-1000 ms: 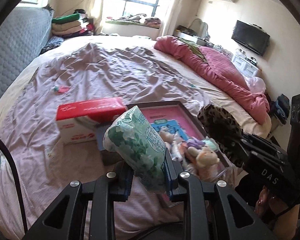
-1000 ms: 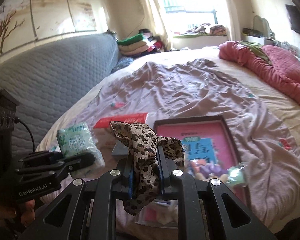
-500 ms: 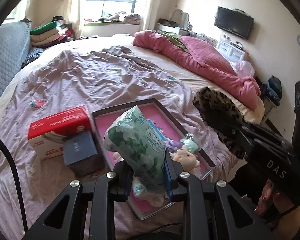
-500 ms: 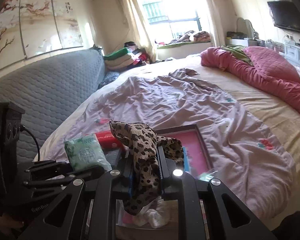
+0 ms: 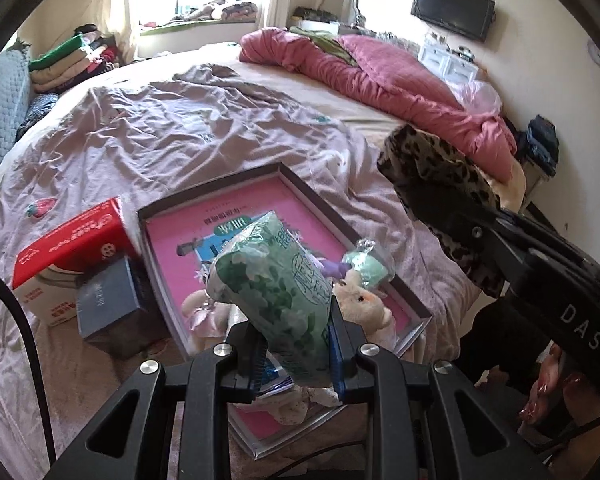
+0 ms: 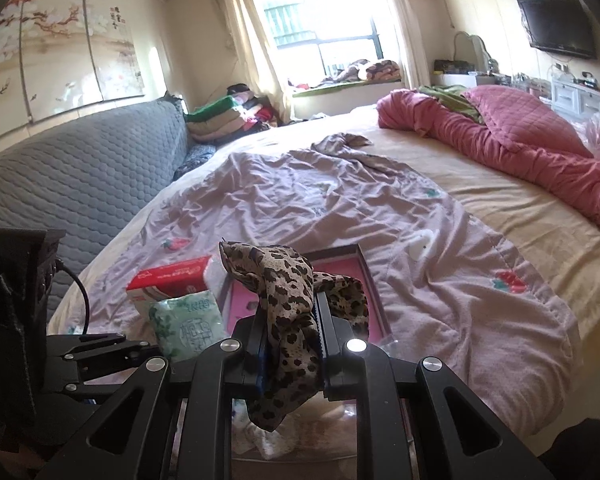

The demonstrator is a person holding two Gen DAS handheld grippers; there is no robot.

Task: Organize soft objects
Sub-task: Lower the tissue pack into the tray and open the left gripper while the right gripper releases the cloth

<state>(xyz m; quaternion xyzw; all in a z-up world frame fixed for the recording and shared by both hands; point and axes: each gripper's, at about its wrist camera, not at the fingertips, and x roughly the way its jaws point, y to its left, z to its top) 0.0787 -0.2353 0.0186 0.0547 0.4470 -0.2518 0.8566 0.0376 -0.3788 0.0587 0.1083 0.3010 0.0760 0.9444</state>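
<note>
A sunlit bedroom: a wide bed [image 5: 228, 128] under a wrinkled lilac sheet [image 6: 340, 216] with strawberry motifs, a rumpled pink quilt [image 5: 384, 80] along its far side, a grey quilted headboard [image 6: 76, 184] to the left, folded blankets [image 5: 72, 60] stacked by the window [image 6: 312, 28], and a television [image 5: 452, 20] on the wall.

Near the bed's edge lies a shallow dark-framed tray [image 5: 320, 200] with a pink floor. In it are a cream plush toy [image 5: 360, 300], a small wrapped mint-green item [image 5: 366, 266] and other soft pieces partly hidden by the gripper. Just left of the tray stand a red-and-white carton [image 5: 68, 256] and a dark blue box [image 5: 108, 304], the box touching the tray's frame.

The left gripper [image 5: 296, 344] has its jaws clamped on a green-and-white pack of tissues [image 5: 276, 292], held in the air over the near half of the tray. The right gripper [image 6: 292, 344] has its jaws clenched on a leopard-print scarf [image 6: 284, 288], which bunches above the jaws and hangs below them, over the tray's right side.

Compared with a second ago, both grippers have swung rightward: the tissue pack then sat over the carton and the tray's left edge, and now hangs over the tray's middle, while the carton and blue box fall further left in view. Both grips are unchanged.
</note>
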